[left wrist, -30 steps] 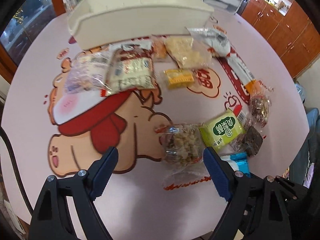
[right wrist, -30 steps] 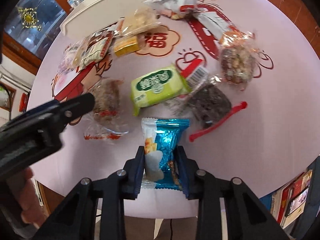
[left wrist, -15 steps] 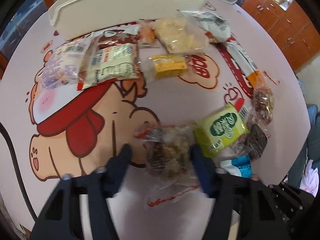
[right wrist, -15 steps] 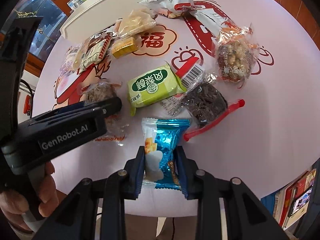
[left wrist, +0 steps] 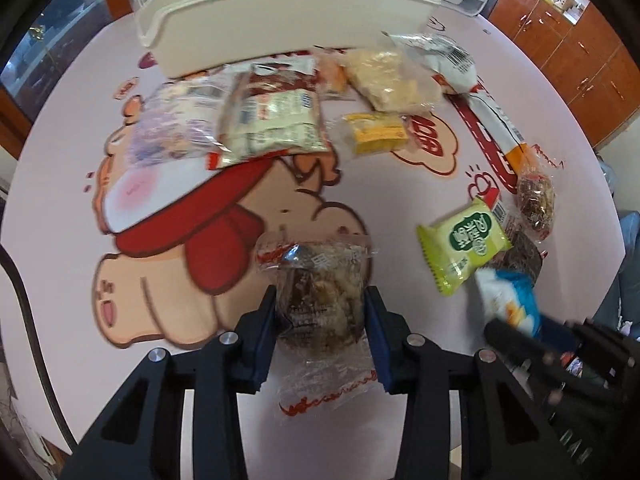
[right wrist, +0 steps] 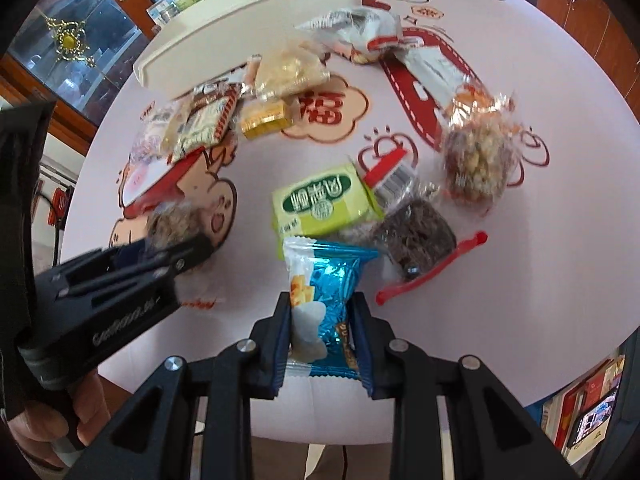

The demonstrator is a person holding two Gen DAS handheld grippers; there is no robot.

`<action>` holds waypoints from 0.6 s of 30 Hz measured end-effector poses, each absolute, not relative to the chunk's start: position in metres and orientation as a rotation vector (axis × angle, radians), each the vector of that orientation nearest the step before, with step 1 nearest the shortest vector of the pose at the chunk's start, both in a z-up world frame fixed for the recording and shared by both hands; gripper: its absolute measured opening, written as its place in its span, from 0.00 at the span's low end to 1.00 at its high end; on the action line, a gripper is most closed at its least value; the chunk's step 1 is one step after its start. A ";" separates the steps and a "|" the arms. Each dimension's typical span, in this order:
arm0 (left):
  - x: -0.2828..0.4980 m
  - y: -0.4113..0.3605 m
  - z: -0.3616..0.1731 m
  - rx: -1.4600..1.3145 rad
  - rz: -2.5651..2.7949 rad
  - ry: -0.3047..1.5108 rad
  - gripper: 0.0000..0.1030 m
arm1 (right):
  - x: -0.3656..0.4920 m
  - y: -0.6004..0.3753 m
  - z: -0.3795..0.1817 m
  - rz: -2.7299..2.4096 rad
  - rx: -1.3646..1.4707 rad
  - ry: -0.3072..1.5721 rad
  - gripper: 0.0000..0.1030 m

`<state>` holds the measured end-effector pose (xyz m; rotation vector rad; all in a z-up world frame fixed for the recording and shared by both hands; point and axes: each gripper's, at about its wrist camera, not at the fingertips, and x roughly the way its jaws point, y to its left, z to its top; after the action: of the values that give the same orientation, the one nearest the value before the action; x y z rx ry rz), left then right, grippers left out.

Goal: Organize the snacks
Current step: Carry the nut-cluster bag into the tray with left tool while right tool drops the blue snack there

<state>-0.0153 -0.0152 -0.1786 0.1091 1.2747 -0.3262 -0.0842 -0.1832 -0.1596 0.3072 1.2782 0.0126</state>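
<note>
My left gripper (left wrist: 320, 320) is shut on a clear bag of brown nut clusters (left wrist: 320, 304) near the table's front edge. My right gripper (right wrist: 322, 328) is shut on a blue foil snack packet (right wrist: 324, 304); that packet also shows at the right of the left wrist view (left wrist: 508, 300). A green snack packet (right wrist: 324, 200) lies just beyond the blue one. A long white bin (left wrist: 280, 12) stands at the far side of the table. The left gripper body (right wrist: 104, 292) shows at the left of the right wrist view.
Several more snack packets lie on the pink cartoon tablecloth (left wrist: 160, 200): a yellow one (left wrist: 376, 132), a dark one with a red clip (right wrist: 416, 236), a nut bag (right wrist: 476, 160) and a pile in front of the bin (left wrist: 272, 120). Wooden cabinets (left wrist: 580, 40) stand behind.
My left gripper moved down and forward over the nut cluster bag and shut on it. My right gripper kept hold of the blue packet.
</note>
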 end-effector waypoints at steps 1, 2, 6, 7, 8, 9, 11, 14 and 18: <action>-0.015 -0.012 -0.175 0.111 -0.323 1.272 0.38 | -0.082 -0.184 -0.158 0.013 0.311 1.275 0.28; -0.015 -0.009 -0.172 0.111 -0.322 1.269 0.38 | -0.080 -0.183 -0.156 0.012 0.312 1.269 0.28; -0.010 -0.001 -0.152 0.119 -0.315 1.235 0.38 | -0.069 -0.181 -0.142 0.016 0.300 1.235 0.28; -0.007 0.000 -0.146 0.120 -0.317 1.223 0.38 | -0.066 -0.181 -0.138 0.017 0.298 1.225 0.28; -0.005 0.000 -0.138 0.121 -0.319 1.207 0.38 | -0.062 -0.180 -0.131 0.022 0.297 1.211 0.28; -0.002 0.000 -0.130 0.121 -0.323 1.189 0.38 | -0.059 -0.180 -0.126 0.024 0.296 1.199 0.28; 0.004 0.000 -0.115 0.126 -0.332 1.156 0.38 | -0.051 -0.179 -0.113 0.025 0.292 1.176 0.28; 0.018 -0.002 -0.087 0.134 -0.349 1.107 0.38 | -0.039 -0.179 -0.091 0.032 0.294 1.142 0.28; 0.037 0.000 -0.046 0.150 -0.365 1.032 0.38 | -0.019 -0.177 -0.053 0.043 0.284 1.091 0.28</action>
<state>0.0366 0.0001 -0.0457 0.1500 1.0324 -0.3653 -0.0189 -0.1772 -0.0534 0.2841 1.0905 0.0431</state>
